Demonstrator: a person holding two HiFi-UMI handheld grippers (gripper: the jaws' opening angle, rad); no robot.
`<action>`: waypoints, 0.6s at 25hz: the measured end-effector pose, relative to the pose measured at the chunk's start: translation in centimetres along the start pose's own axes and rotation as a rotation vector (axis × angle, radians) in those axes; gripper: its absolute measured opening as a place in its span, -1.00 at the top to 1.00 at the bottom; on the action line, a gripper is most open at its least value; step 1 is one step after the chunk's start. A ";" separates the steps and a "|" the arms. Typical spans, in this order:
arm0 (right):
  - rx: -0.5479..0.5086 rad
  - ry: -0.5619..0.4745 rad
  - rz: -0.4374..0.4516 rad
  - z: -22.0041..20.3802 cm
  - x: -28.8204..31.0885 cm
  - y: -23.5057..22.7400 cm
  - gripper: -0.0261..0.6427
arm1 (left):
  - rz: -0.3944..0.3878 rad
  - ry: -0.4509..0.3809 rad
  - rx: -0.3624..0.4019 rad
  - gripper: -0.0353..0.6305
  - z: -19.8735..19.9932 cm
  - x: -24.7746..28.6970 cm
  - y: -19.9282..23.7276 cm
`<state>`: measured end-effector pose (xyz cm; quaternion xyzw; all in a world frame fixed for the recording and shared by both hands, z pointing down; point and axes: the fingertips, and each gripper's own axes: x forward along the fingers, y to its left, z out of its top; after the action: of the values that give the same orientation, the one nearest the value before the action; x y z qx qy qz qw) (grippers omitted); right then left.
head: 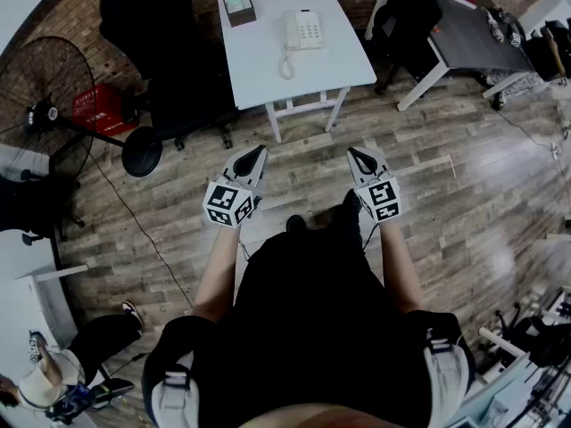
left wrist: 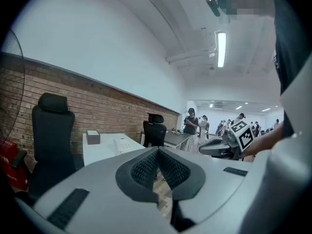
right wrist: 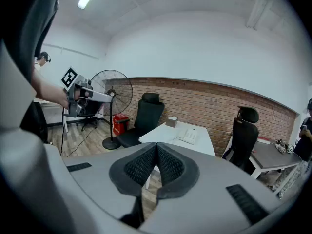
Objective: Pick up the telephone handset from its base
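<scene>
A white telephone (head: 302, 29) sits on a white table (head: 259, 61) at the far side of the room, its handset lying in the cradle on the phone's left with a coiled cord hanging toward the table's front. The phone also appears small in the left gripper view (left wrist: 122, 144) and in the right gripper view (right wrist: 188, 135). My left gripper (head: 261, 149) and right gripper (head: 353, 152) are held side by side over the wooden floor, well short of the table. Both are shut with nothing between the pads (left wrist: 146, 167) (right wrist: 170, 165).
A small dark box (head: 238, 5) stands at the table's back left corner. Black office chairs (head: 169, 25) (head: 406, 7) flank the table. A standing fan (head: 45, 87) and red crate (head: 98, 105) are at left, a grey desk (head: 473, 34) at right. People stand in the background.
</scene>
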<state>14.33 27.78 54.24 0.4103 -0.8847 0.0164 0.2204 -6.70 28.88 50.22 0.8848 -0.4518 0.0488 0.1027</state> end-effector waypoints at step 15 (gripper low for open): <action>0.022 -0.005 -0.006 -0.2 0.0 -0.1 0.94 | 0.007 -0.005 -0.021 0.84 -0.4 0.0 0.1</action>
<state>14.49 27.80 54.43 0.4157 -0.8837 0.0246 0.2139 -6.80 28.89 50.62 0.8822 -0.4557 0.0420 0.1108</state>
